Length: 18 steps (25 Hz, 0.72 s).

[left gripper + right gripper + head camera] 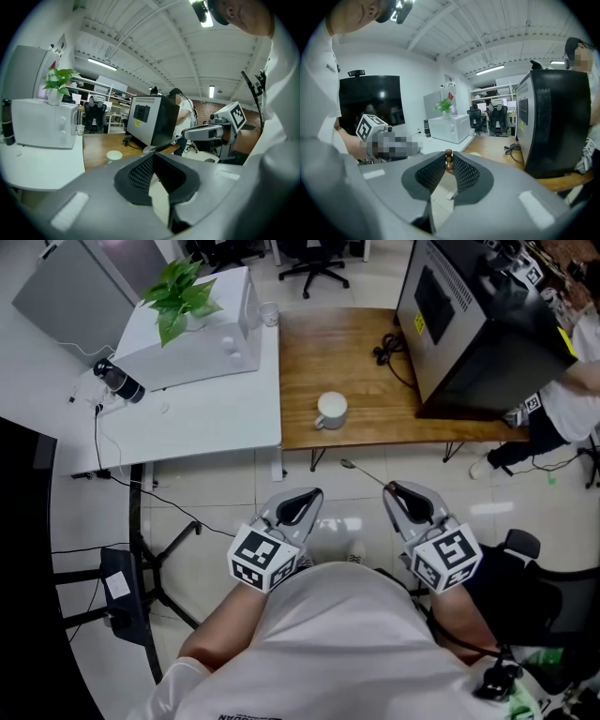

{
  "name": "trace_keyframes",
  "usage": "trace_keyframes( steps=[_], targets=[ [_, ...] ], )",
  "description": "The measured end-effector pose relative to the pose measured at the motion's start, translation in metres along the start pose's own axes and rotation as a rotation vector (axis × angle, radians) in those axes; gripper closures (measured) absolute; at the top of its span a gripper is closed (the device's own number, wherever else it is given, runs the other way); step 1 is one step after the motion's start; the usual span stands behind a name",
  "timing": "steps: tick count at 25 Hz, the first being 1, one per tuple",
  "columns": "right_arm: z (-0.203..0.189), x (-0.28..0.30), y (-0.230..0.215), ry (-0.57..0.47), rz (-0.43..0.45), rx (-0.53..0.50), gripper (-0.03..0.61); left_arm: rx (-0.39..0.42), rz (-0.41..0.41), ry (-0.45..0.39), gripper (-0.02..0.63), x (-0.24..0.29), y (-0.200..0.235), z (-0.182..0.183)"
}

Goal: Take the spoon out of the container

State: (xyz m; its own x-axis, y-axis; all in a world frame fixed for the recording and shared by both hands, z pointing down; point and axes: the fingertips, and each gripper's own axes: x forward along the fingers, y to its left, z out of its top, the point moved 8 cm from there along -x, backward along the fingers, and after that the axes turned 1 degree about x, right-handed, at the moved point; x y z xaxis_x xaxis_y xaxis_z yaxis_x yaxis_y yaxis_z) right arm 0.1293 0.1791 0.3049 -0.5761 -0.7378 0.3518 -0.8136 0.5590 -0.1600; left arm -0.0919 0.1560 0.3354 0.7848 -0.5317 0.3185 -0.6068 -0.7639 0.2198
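Observation:
A white mug (331, 410) stands near the front edge of the wooden table (356, 352); the left gripper view shows the mug (114, 154) too. My right gripper (394, 488) is held over the floor in front of the table, shut on the handle of a metal spoon (361, 472) whose bowl points toward the table. In the right gripper view the spoon's brown beaded handle end (448, 159) sticks up between the pads of the right gripper (448, 165). My left gripper (305, 495) hovers beside it to the left, jaw tips together and nothing between them. The left gripper view shows the spoon (157, 148) out of the mug.
A large black machine (469, 324) fills the right end of the wooden table, with a black cable (386, 351) beside it. A white table (187, 418) to the left carries a microwave (202, 348), a plant (178, 296) and a bottle (120, 381). A person (577, 390) stands at the right.

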Motion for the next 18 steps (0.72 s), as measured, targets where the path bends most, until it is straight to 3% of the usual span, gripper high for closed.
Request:
trace_keyframes(
  steps=[18],
  targets=[
    [0.002,0.006,0.005,0.028,0.006,-0.007,0.524,-0.014,0.026,-0.004,0.609,-0.007,0.013,0.0]
  ],
)
